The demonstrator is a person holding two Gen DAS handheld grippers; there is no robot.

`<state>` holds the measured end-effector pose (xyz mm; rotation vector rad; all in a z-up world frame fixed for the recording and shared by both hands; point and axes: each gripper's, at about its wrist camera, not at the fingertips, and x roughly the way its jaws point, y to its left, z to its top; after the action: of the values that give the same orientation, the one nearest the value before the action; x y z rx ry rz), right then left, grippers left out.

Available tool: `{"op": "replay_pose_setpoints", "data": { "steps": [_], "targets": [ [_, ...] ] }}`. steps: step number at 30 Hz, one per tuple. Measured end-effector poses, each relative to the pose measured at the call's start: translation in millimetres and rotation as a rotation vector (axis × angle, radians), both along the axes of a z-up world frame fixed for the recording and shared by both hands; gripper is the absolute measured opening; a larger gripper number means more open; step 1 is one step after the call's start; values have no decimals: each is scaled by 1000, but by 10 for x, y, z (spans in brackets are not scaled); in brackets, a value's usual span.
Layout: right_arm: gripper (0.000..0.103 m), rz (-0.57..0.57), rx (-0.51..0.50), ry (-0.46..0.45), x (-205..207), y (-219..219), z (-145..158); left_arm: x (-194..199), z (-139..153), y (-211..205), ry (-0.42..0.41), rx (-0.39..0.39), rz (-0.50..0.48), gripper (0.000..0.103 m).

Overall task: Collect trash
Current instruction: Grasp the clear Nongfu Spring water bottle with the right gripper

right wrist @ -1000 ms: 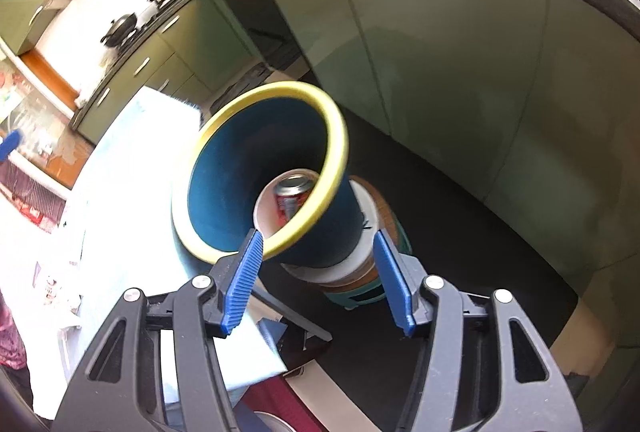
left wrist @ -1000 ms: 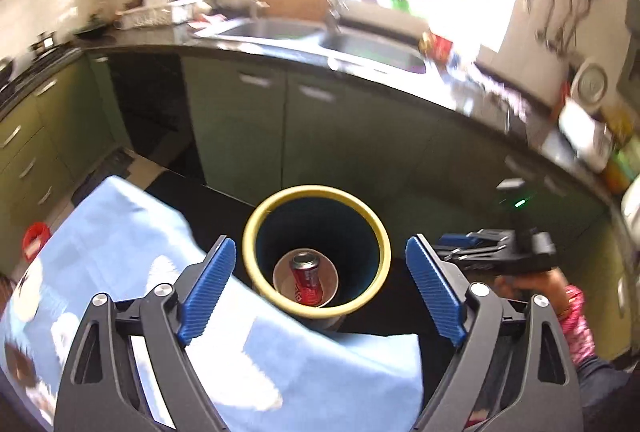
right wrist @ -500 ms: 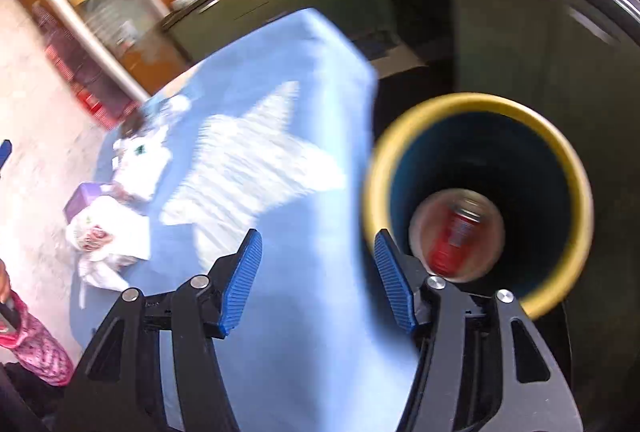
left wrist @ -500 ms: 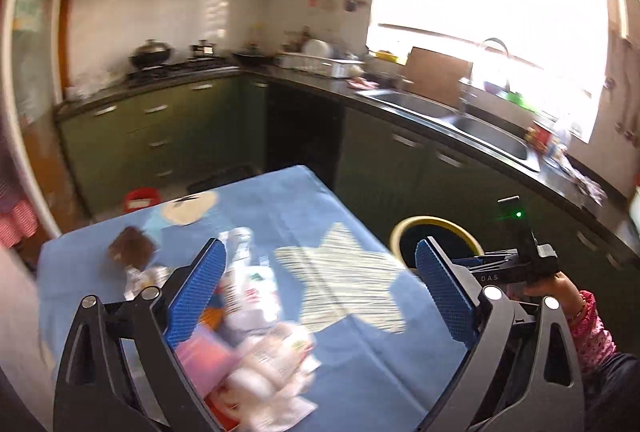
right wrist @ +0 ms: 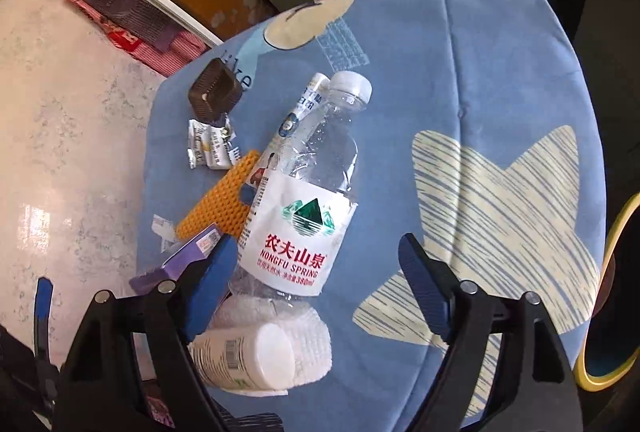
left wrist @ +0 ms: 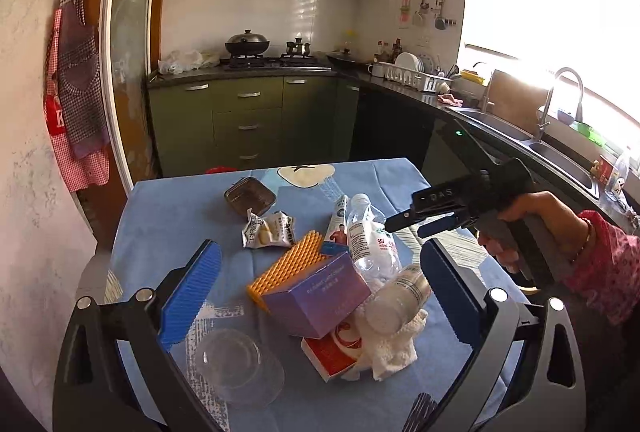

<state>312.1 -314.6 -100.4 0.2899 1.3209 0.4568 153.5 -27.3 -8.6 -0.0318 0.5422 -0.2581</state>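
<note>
Trash pile: heaped on your blue tablecloth (left wrist: 168, 216), between and ahead of both grippers.
Left gripper (left wrist: 316, 296): jaws spreading wide, nothing pinched; clear lid (left wrist: 236, 364) and purple box (left wrist: 316, 296) lie nearest.
Right gripper (right wrist: 316, 296): jaws opening above the water bottle (right wrist: 304, 200), pads not pressing it.
White bottle (right wrist: 244, 360): lying on a crumpled white cloth (right wrist: 312, 336).
Further off: orange mesh pad (left wrist: 288, 264), snack wrapper (left wrist: 268, 230), brown container (left wrist: 250, 197).
Bin (right wrist: 616, 296): yellow-rimmed, off the table's right edge.
</note>
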Motion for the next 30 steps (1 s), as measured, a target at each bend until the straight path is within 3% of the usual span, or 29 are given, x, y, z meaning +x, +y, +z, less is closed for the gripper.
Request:
{"op": "replay_pose_setpoints", "data": {
  "steps": [4,16,19,23,30],
  "targets": [
    [78,0,-56,83,84,219,-138,-50,-57,131,-6,-26,-15,98],
    [78,-14,-201,133,183,592,-323,-179,-201,457,3,-95,-23,98],
    [69,-2,-208,147,179,629,-400,-178,-211,502,7,-105,-23,98],
    [66,18,-230,94,147,617,-331,-181,-202,527,5,-107,-21,98],
    [64,6,-166,60,113,346,-165,-172,-196,439,7,-102,-29,98]
  ]
}}
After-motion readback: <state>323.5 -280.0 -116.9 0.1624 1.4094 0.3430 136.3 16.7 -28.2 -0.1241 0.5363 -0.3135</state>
